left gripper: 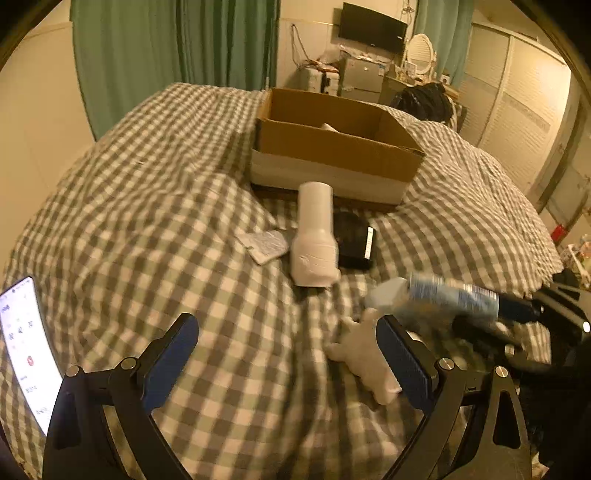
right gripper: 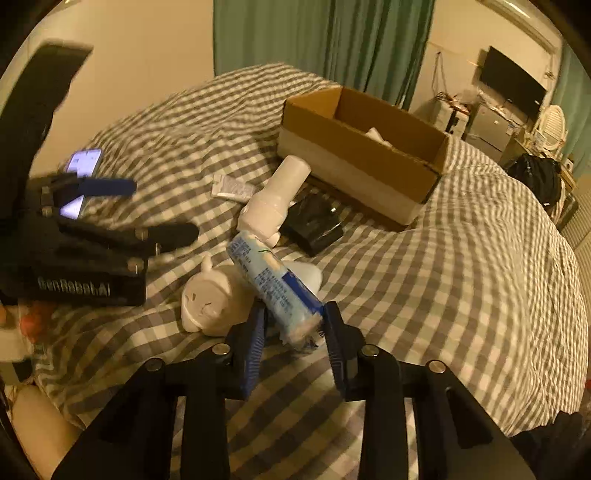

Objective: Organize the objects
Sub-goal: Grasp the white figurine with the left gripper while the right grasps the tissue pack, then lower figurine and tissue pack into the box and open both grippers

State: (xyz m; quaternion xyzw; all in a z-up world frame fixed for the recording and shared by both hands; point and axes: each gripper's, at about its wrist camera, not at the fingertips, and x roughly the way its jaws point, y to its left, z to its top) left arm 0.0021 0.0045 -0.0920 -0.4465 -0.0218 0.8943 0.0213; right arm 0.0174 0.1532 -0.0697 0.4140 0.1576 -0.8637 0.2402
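My right gripper [right gripper: 295, 328] is shut on the end of a blue and white tube [right gripper: 271, 282] and holds it above the checked bed; the tube also shows blurred in the left wrist view [left gripper: 447, 295]. My left gripper [left gripper: 288, 350] is open and empty over the bedcover. A white soft toy [right gripper: 212, 299] lies under the tube, partly behind my left gripper's right finger [left gripper: 402, 362]. A white bottle [left gripper: 316, 240] lies on its side beside a black pouch [left gripper: 352, 240] and a small white sachet [left gripper: 264, 243]. An open cardboard box [left gripper: 332, 144] stands behind them.
A lit phone [left gripper: 26, 350] lies at the bed's left edge. Green curtains [left gripper: 177, 44] hang behind the bed. A dresser, a mirror and a wall screen [left gripper: 373, 27] stand at the far wall. A black bag [right gripper: 535, 177] sits past the bed's right side.
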